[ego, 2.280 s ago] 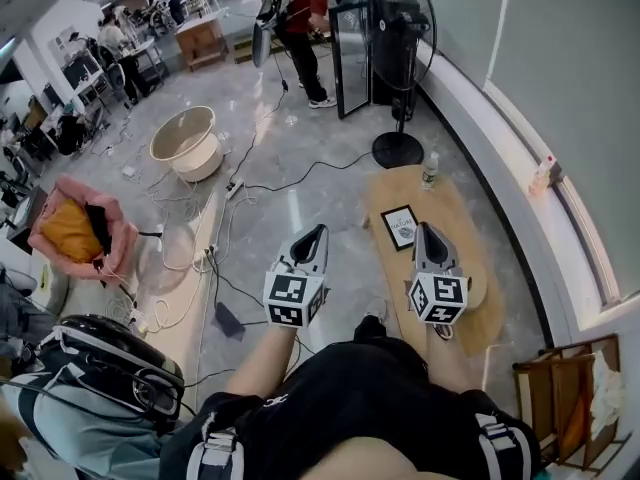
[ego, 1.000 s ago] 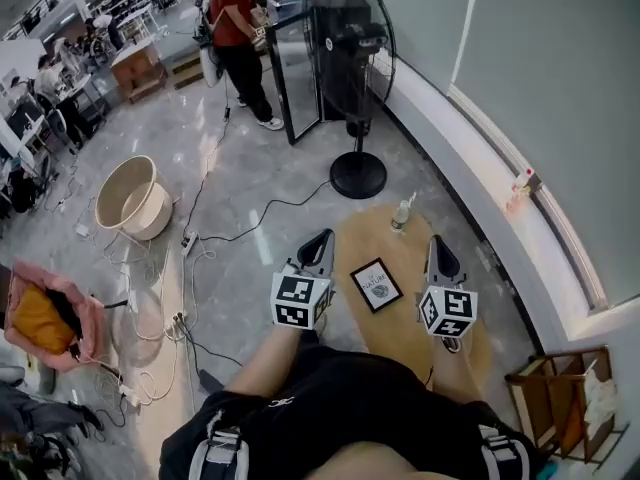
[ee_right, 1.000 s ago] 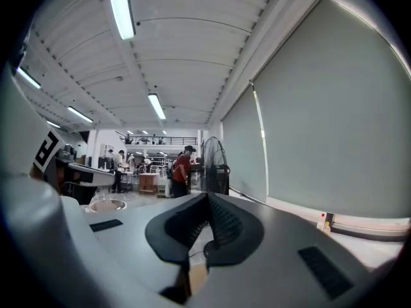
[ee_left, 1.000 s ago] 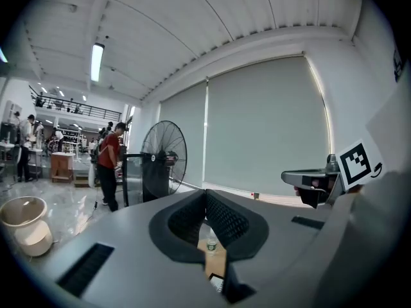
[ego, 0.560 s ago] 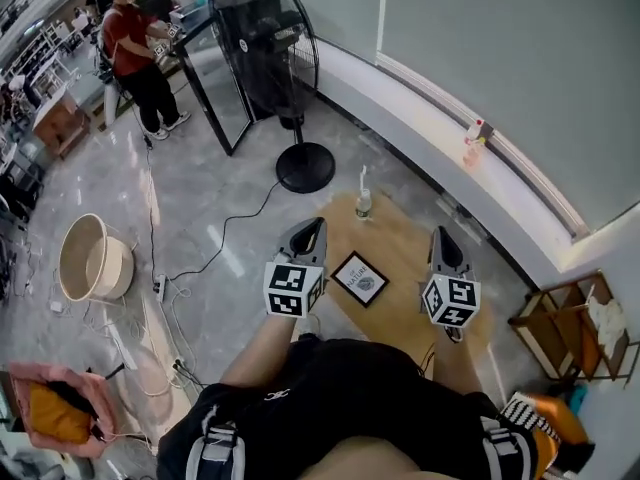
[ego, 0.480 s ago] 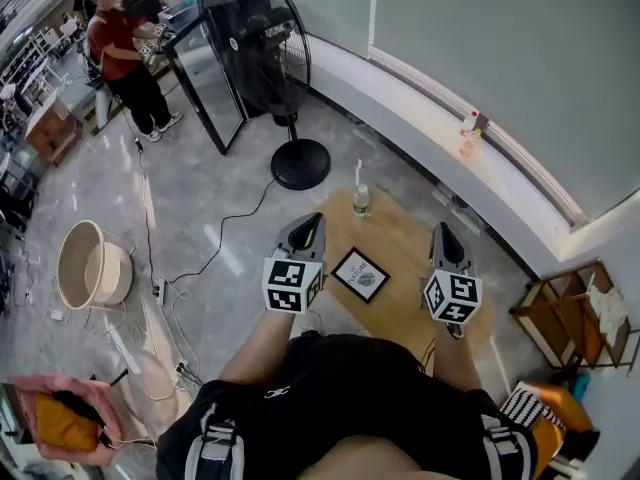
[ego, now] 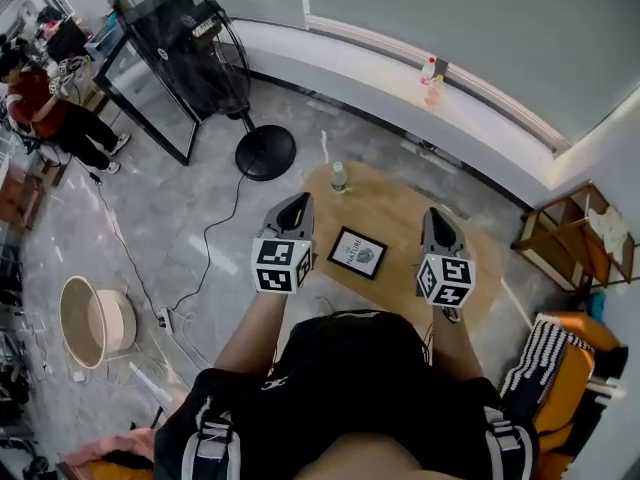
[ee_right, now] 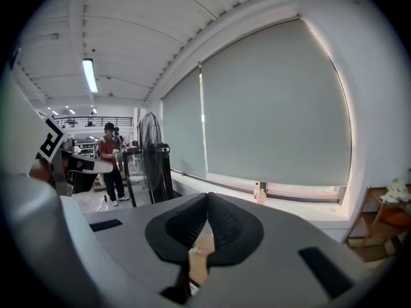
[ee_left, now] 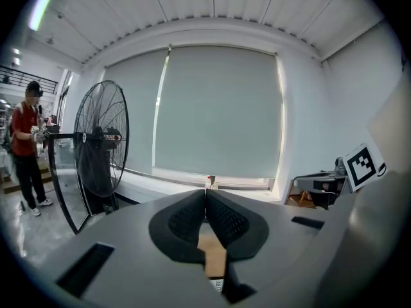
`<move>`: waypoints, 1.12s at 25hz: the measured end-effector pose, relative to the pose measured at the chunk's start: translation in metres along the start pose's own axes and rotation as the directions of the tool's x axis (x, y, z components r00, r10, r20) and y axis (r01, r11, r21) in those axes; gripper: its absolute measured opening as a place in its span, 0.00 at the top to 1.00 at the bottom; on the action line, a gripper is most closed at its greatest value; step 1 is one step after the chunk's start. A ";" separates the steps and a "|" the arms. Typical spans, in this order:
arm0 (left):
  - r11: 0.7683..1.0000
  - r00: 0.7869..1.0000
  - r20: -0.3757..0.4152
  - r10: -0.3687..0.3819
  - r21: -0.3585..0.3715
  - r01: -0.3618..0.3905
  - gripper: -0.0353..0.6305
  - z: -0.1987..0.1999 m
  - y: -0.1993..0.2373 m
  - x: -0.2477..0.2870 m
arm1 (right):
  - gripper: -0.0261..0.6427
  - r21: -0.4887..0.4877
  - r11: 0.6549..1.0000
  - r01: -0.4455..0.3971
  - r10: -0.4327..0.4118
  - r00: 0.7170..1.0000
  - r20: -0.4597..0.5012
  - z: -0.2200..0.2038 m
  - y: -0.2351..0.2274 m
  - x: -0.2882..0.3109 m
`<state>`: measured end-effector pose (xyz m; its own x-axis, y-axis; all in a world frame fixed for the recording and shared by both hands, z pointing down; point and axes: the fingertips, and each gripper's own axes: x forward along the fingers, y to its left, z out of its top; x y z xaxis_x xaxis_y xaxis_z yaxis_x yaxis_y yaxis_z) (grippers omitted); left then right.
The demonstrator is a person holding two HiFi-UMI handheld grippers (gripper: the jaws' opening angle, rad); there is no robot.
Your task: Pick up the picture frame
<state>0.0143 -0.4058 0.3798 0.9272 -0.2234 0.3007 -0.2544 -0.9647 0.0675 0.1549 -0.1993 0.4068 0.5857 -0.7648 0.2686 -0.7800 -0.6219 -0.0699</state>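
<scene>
mo: Grey tiled workshop floor, low oval wooden table (ego: pixel 392 203) by the window wall. so where's the picture frame (ego: pixel 358 253)?

kit: lying flat around mid-table, black border, white print facing up. nothing's touching it.

mo: and the tongs?

kit: both pinched fully closed, nothing in either. in the head view the left gripper (ego: pixel 298 204) sits at 9 o'clock of the frame and the right gripper (ego: pixel 437 218) at 3 o'clock, each clear of it, tips aimed toward 12. each gripper's own view shows the black pads (ee_left: pixel 183 220) meeting at the tip, with just a sliver of tabletop showing through the gap lower down.

mo: anything else around?

kit: 1 small clear bottle (ego: pixel 339 177) at 12 o'clock of the frame, near the table's far edge. big black floor fan (ego: pixel 190 43) out at 11 o'clock, and a person in a red top (ego: pixel 45 113) way off at 10.
</scene>
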 end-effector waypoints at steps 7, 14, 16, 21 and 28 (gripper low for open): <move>0.998 0.996 -0.055 -0.066 0.018 0.067 0.91 -0.016 -0.008 0.037 | 0.94 0.026 0.997 0.066 -0.064 0.996 -0.069 -0.028 -0.023 0.008; 0.987 0.983 -0.099 -0.157 0.005 0.158 0.85 -0.043 -0.033 0.061 | 0.88 0.092 0.996 0.019 -0.008 0.993 -0.116 -0.061 -0.027 0.016; 0.985 0.975 -0.139 -0.171 -0.009 0.172 0.63 -0.055 -0.032 0.071 | 0.71 0.134 0.991 0.002 0.017 0.990 -0.143 -0.070 -0.028 0.025; 0.989 0.956 -0.254 -0.144 -0.007 0.147 0.62 -0.095 -0.011 0.094 | 0.67 0.156 0.987 0.043 -0.003 0.969 -0.247 -0.107 -0.037 0.051; 0.990 0.899 -0.417 -0.134 -0.019 0.139 0.62 -0.165 -0.005 0.110 | 0.67 0.228 0.973 0.027 0.068 0.915 -0.397 -0.184 -0.033 0.065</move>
<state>0.0726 -0.4025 0.5700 0.7532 -0.0135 0.6577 -0.1283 -0.9836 0.1268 0.1776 -0.1974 0.6029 0.3955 -0.6750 0.6229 -0.6931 -0.6643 -0.2797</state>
